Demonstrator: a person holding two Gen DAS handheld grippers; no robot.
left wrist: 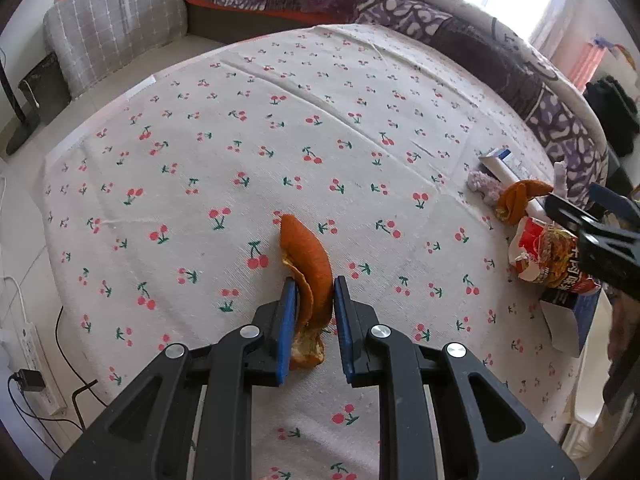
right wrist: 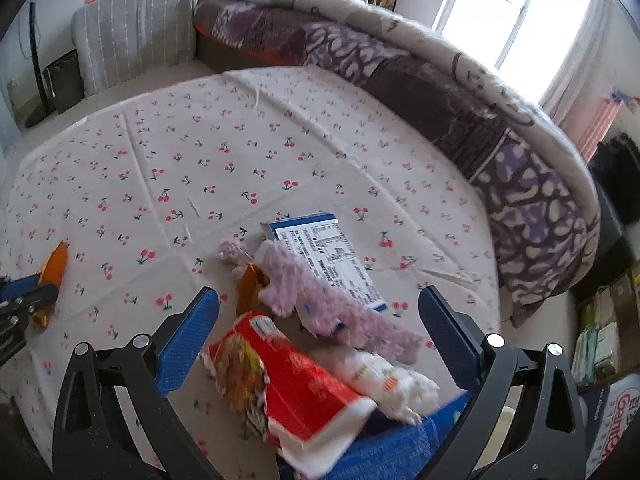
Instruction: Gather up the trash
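1. My left gripper [left wrist: 314,300] has its fingers clenched on a long strip of orange peel [left wrist: 308,264]. The blue pads squeeze it from both sides and its far end points away over the cherry-print cloth [left wrist: 240,128] that covers the desk. Whether the peel is lifted clear of the cloth I cannot tell.

2. My right gripper [right wrist: 320,308] has its fingers spread wide and grasps nothing. It hangs over the pile at the near right part of the desk, with the pile's nearer pieces lying between the fingers.

3. In that pile I see a torn red snack wrapper [right wrist: 292,392], a crumpled white wad [right wrist: 384,376] just beside it, a second piece of orange peel [right wrist: 248,288], a fluffy lilac cloth [right wrist: 320,296], and a blue-and-white printed box [right wrist: 332,252] partly under the lilac cloth. Something blue [right wrist: 384,448] lies beneath the wrapper at the near edge; what it is I cannot make out.

4. I see no bin or bag with trash in it, so I judge the task barely begun: one peel is gripped, none visibly disposed of.

5. Left to do, as I judge it: carry this peel off, then take the wrapper, the white wad and the second peel. A dark basket [left wrist: 44,84] stands on the floor by the grey chair, possibly the bin.
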